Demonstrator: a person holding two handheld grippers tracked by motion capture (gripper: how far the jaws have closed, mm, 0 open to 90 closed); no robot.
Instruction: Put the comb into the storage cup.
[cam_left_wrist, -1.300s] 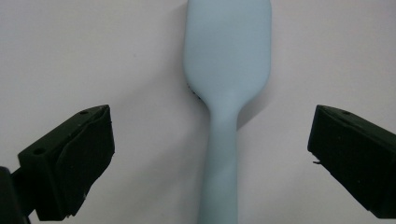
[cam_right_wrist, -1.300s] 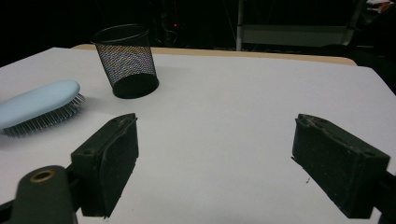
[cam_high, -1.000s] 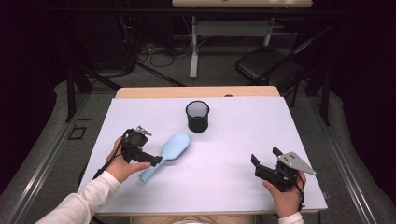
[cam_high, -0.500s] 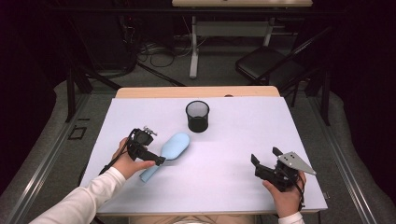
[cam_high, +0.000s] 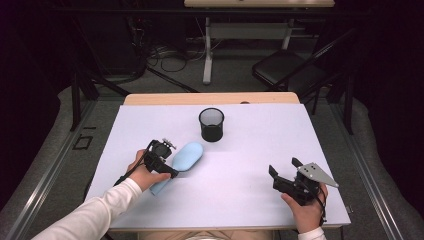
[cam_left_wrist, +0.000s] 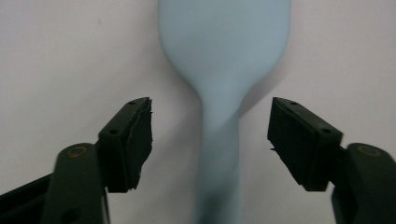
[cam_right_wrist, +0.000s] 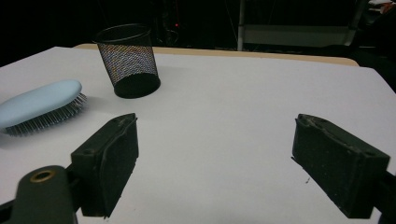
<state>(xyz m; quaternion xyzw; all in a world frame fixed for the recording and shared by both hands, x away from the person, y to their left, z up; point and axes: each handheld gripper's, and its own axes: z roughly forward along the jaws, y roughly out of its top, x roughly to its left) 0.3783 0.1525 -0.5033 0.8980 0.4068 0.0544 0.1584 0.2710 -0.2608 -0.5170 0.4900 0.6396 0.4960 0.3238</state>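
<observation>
A light blue hairbrush (cam_high: 186, 156) lies bristles down on the white table (cam_high: 260, 145), left of centre. My left gripper (cam_high: 167, 170) is lowered over its handle. In the left gripper view the handle (cam_left_wrist: 219, 140) runs up between the jaws of the left gripper (cam_left_wrist: 212, 112). The jaws have just been closing, but a gap shows on both sides, so the pads do not touch it. My right gripper (cam_high: 283, 167) hovers open near the front right with nothing in it. From the right gripper (cam_right_wrist: 215, 126) the brush (cam_right_wrist: 39, 105) shows at far left.
A black mesh cup (cam_high: 211, 124) stands upright behind the brush, near the table's middle; it is seen at upper left as the cup (cam_right_wrist: 127, 58) in the right gripper view. A dark chair (cam_high: 290, 72) and cables lie on the floor beyond the table.
My left hand has shifted a little right and down onto the brush handle, and its jaws have narrowed around it. The right hand and the cup have not moved.
</observation>
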